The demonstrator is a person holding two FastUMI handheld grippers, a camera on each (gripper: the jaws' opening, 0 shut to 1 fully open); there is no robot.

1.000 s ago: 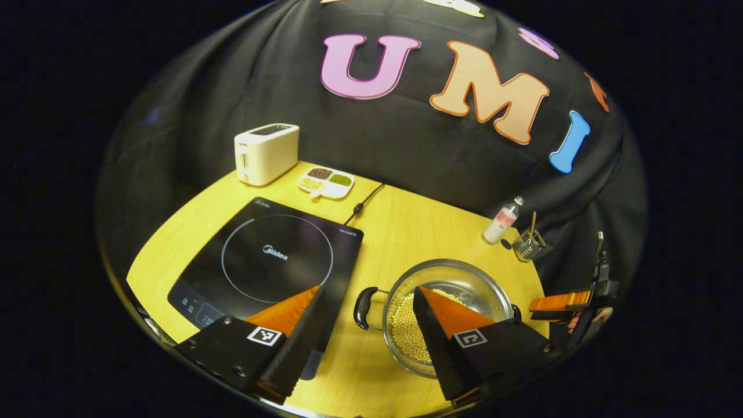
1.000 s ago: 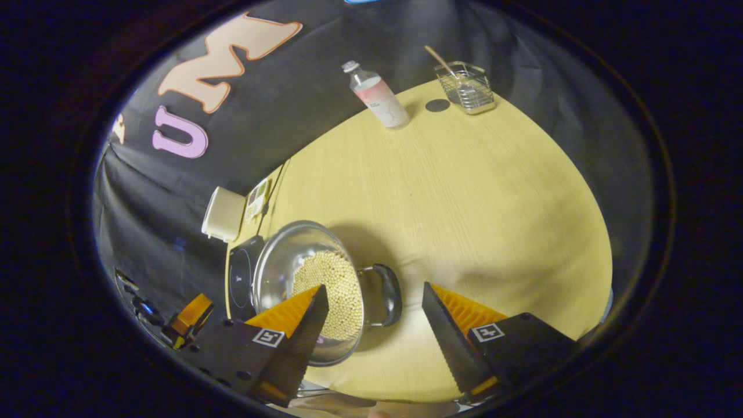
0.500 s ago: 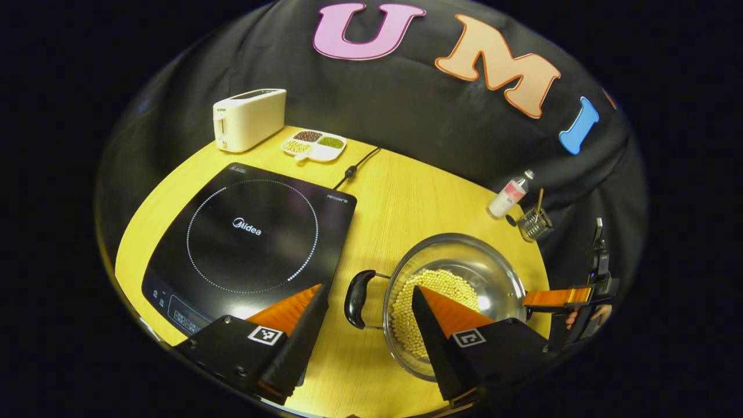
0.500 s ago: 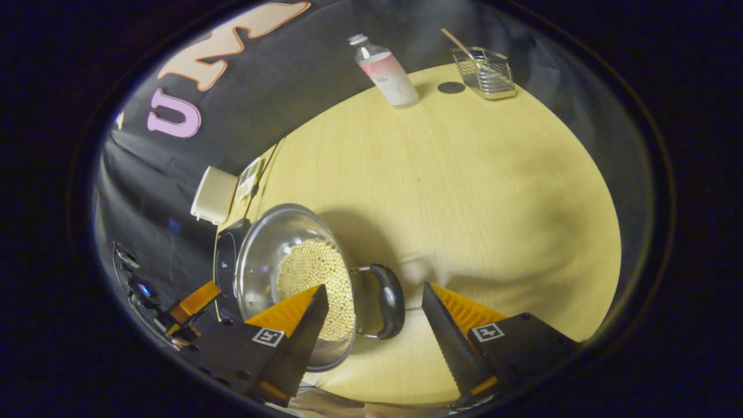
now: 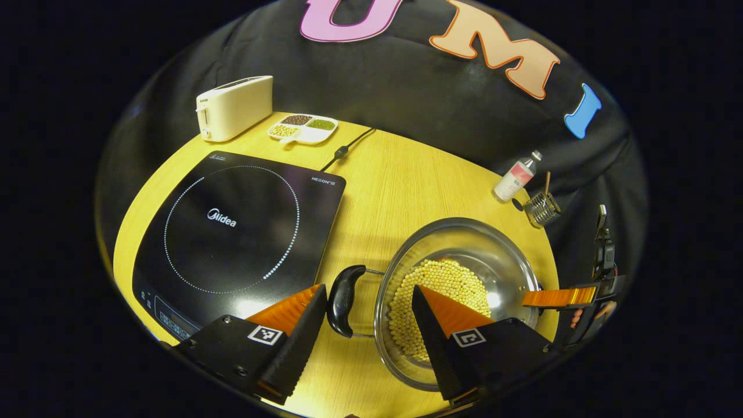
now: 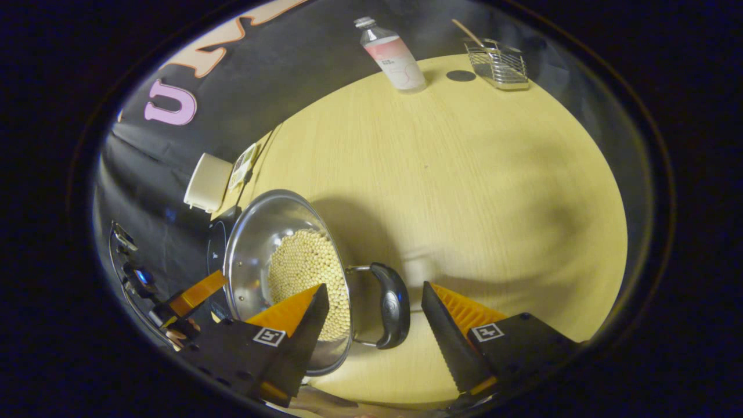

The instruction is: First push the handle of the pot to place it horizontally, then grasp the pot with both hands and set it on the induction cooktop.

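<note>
**Both tools lined up on the pot's side handles**

Left gripper view: the left tool (image 5: 365, 302) is spread wide, its fingers apart with nothing between them but the pot's black left handle (image 5: 343, 299), which sits just inside the left finger; contact cannot be told. The steel pot (image 5: 458, 290) stands on the yellow bench (image 5: 395, 191), just right of the induction cooktop (image 5: 232, 226) and not on it. A layer of pale beans (image 5: 441, 296) covers its bottom. At the pot's far side the other tool's orange finger reaches toward the rim.

Right gripper view: the right tool (image 6: 374, 310) is likewise wide and empty, with the pot's black right handle (image 6: 392, 305) lying in the gap between its fingers, nearer the left one. The pot (image 6: 278, 267) spreads to the left.

Handling, as a judgement: the pot is rigid steel and probably fairly heavy with its load; the polished wall would slip, so the two loop handles are the places to close on. The beans are loose, so it should be lifted level, both sides together, or they will shift and may spill.
</note>
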